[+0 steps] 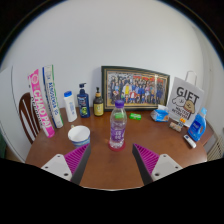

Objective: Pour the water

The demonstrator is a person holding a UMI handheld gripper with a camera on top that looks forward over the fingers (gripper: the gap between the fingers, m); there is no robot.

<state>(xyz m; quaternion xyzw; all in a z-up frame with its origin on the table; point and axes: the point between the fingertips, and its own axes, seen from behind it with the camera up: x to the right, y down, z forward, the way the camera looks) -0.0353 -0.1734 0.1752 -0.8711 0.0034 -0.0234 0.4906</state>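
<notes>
brown wooden tabletop (105, 165) fills my view under a pale wall. my gripper (109, 160) has its fingers spread wide, gripping nothing. just ahead, between the finger lines, stands a clear plastic water bottle with a purple label (118, 125), upright and capped; its fill level i can't tell. left of it sits a white round bowl (79, 134), contents hidden. beyond the bottle, a framed group photo (135, 87) leans at the wall.
</notes>
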